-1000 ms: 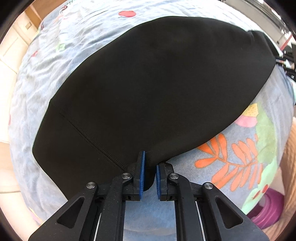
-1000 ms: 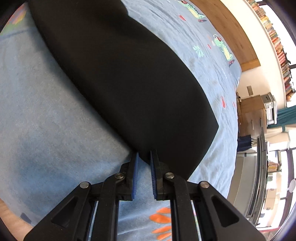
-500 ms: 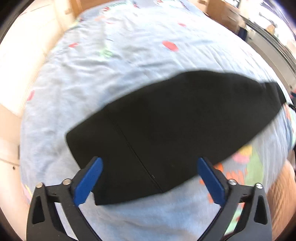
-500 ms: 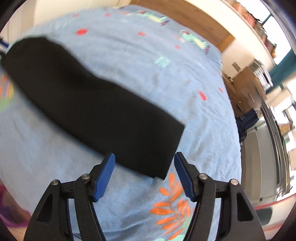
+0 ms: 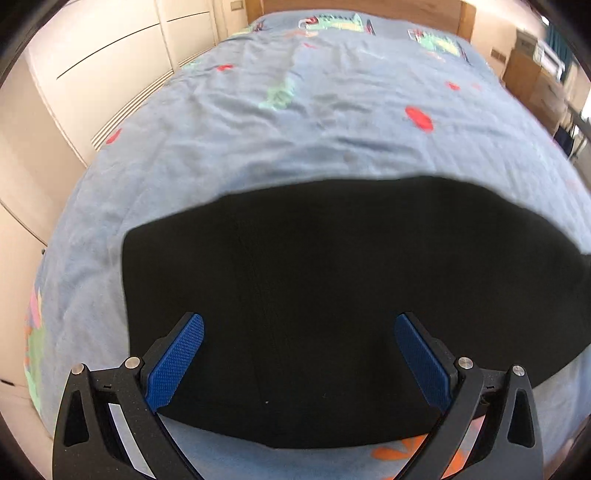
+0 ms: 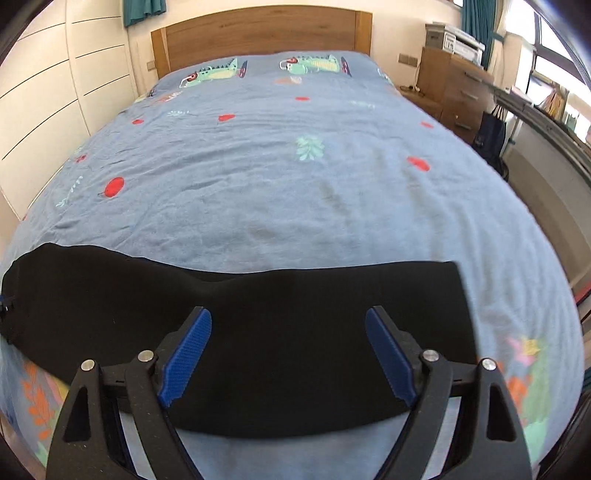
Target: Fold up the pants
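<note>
- Pants (image 5: 332,295): black, lying flat on the bed (image 6: 295,184) near its foot edge, stretched crosswise as a long band. They appear already folded lengthwise, one leg over the other, though the layers cannot be told apart in the dark cloth.
- Pants, ends: in the right wrist view a squared end lies at the right (image 6: 458,295) and a rounded end reaches the far left. In the left wrist view a squared corner lies at the left, and the cloth runs off to the right.
- Left gripper (image 5: 299,358): blue-padded fingers (image 5: 177,360) spread wide, holding nothing, hovering above the pants and apart from the cloth.
- Right gripper (image 6: 288,354): fingers (image 6: 388,356) likewise spread wide and empty, raised over the middle of the band.
- Bed cover: blue, printed with red dots, leaves and cartoon crocodiles; lightly creased beyond the pants.
- Surroundings: wooden headboard (image 6: 258,33), pale wardrobe doors at left, wooden drawers (image 6: 454,92) at right.
- Step in hand, judged: between folds; one fold looks laid down and both grippers are free.
- Next move, judged: each gripper needs to drop to a corner of one end, pinch through all layers, and carry that end across toward the other, keeping the edges lined up so the slack cloth does not bunch.
</note>
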